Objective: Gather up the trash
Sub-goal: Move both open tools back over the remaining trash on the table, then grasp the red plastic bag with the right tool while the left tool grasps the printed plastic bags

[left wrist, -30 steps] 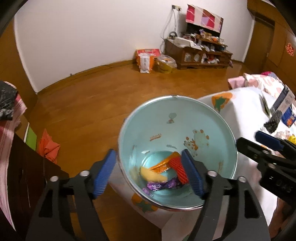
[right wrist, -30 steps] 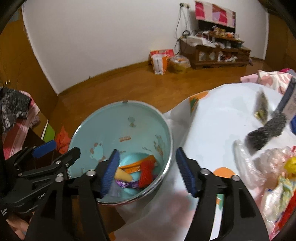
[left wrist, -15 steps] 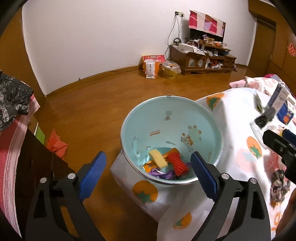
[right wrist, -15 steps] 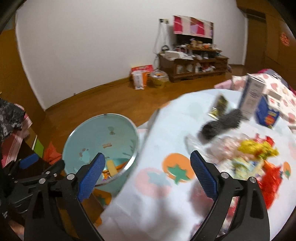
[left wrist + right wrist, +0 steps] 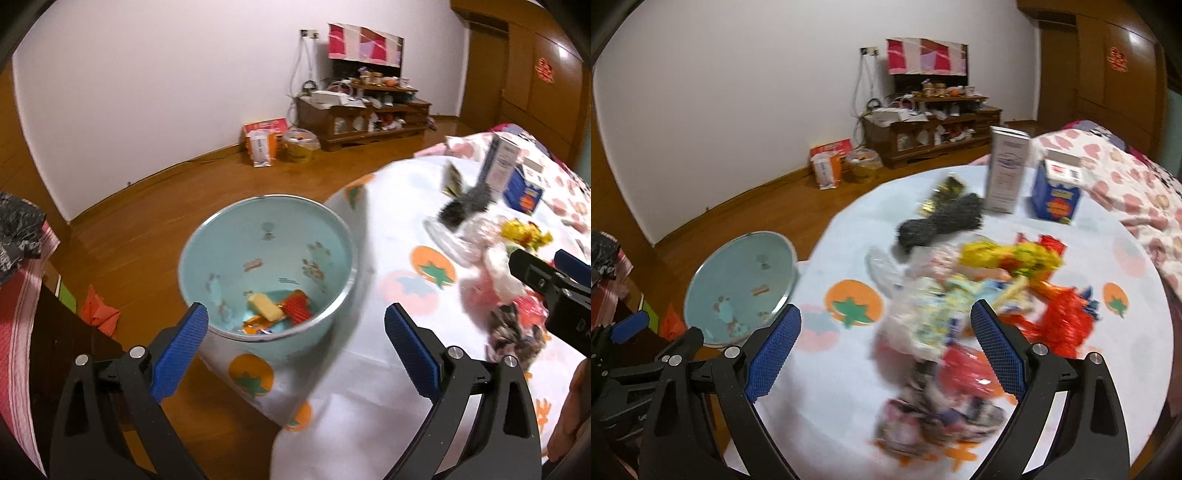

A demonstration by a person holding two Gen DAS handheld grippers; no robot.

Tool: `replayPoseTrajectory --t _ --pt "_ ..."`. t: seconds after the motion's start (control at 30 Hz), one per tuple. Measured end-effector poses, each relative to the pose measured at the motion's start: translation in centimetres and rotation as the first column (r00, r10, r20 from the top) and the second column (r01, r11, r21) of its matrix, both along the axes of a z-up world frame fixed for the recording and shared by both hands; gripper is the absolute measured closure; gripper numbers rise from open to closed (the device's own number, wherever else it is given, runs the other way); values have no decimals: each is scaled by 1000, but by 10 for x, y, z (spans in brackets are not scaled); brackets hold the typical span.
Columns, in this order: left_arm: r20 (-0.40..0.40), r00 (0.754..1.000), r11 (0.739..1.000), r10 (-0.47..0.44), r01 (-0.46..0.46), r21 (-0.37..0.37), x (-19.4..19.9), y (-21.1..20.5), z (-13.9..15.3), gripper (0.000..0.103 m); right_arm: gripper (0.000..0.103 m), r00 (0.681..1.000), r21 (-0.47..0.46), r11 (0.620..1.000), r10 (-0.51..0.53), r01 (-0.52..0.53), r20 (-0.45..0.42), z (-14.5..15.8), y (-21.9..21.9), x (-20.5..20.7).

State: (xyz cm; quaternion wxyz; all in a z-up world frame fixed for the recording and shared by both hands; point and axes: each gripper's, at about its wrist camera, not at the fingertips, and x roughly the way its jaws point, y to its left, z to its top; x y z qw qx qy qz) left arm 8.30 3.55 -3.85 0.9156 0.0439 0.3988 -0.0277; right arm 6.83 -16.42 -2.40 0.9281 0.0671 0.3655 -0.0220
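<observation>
A pale blue bin [image 5: 258, 240] stands on the floor beside the table and holds a yellow wrapper [image 5: 266, 306], a red one [image 5: 297, 308] and others. My left gripper [image 5: 295, 314] hovers above the bin's near rim, its jaws opening with nothing between them. My right gripper [image 5: 885, 312] is open and empty above a heap of crumpled wrappers and plastic bags [image 5: 960, 295] on the round table's tomato-print cloth [image 5: 831, 387]. The bin [image 5: 738, 273] shows at the left of the right wrist view. The picture is blurred by motion.
A white carton [image 5: 1006, 170], a blue box [image 5: 1058, 192] and a black mesh bundle [image 5: 938, 221] stand at the table's far side. A pink-patterned cover [image 5: 1126, 184] lies at right. Dark furniture with cloth [image 5: 22, 295] is at left; a cluttered cabinet [image 5: 931, 136] lines the wall.
Both grippers pulled back from inside the bin and widened their jaws. The right one swung right over the table's trash heap; the left drew back above the bin's rim.
</observation>
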Motion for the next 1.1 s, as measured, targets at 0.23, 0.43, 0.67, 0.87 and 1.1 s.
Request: replayPoseTrajectory --t 0.23,0.43,0.67,0.87,1.1 --pt "-22 998 998 -54 55 17 -7 -30 -7 8 12 993 -5 993 -117 117 -3 -8 -51 -28" --pt "-44 993 994 -110 111 19 -13 -58 -16 8 13 977 -22 977 -212 211 -11 -19 -101 -59" --pt "-67 982 984 -179 180 13 -21 -88 -27 8 21 952 -21 954 -299 299 -65 -43 -148 -82" --pt "-76 974 977 -212 212 -13 -18 -107 -29 9 25 946 -7 949 -316 317 -76 -46 -168 -85" --pt "-33 968 968 -250 249 -28 -9 -127 -16 9 26 963 28 964 -260 263 -75 -41 -160 -53"
